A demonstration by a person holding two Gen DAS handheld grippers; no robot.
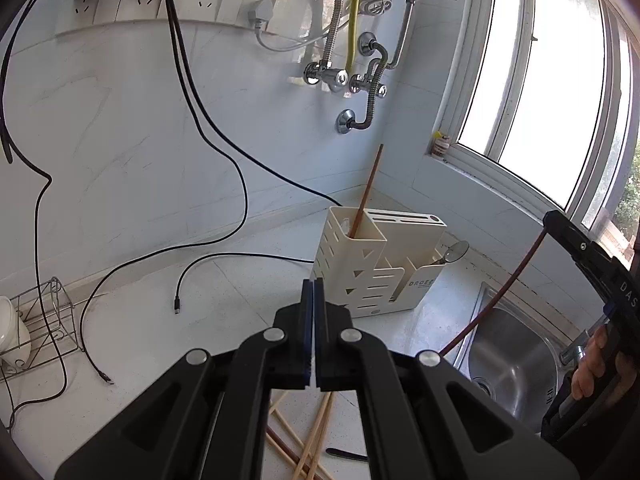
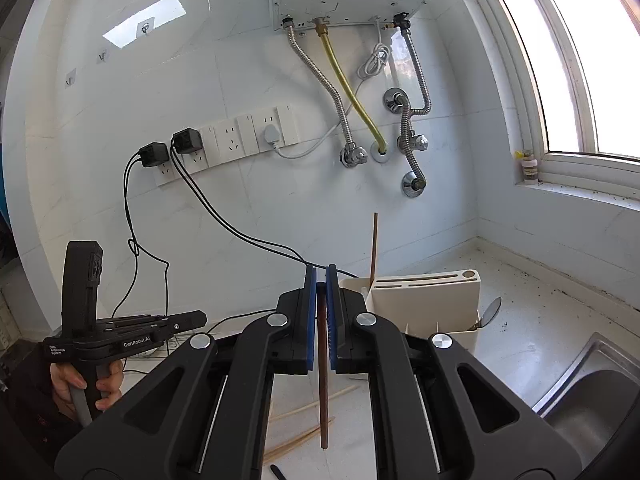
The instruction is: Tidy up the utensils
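A cream utensil holder (image 1: 376,268) (image 2: 424,300) stands on the counter by the wall. One brown chopstick (image 1: 366,192) (image 2: 374,248) leans upright in its tall compartment, and a spoon (image 1: 456,250) (image 2: 490,312) rests in the low one. My left gripper (image 1: 313,282) is shut with nothing between its pads, just in front of the holder. My right gripper (image 2: 321,270) is shut on a dark red chopstick (image 2: 323,360) (image 1: 500,292), which hangs down from its pads above the counter. Several loose chopsticks (image 1: 312,440) (image 2: 312,400) lie on the counter below both grippers.
A steel sink (image 1: 516,356) (image 2: 592,400) is sunk into the counter at the right. Black cables (image 1: 240,208) trail over the counter. A wire rack (image 1: 44,320) with white bowls stands at the far left. A black utensil (image 1: 346,456) lies near the loose chopsticks.
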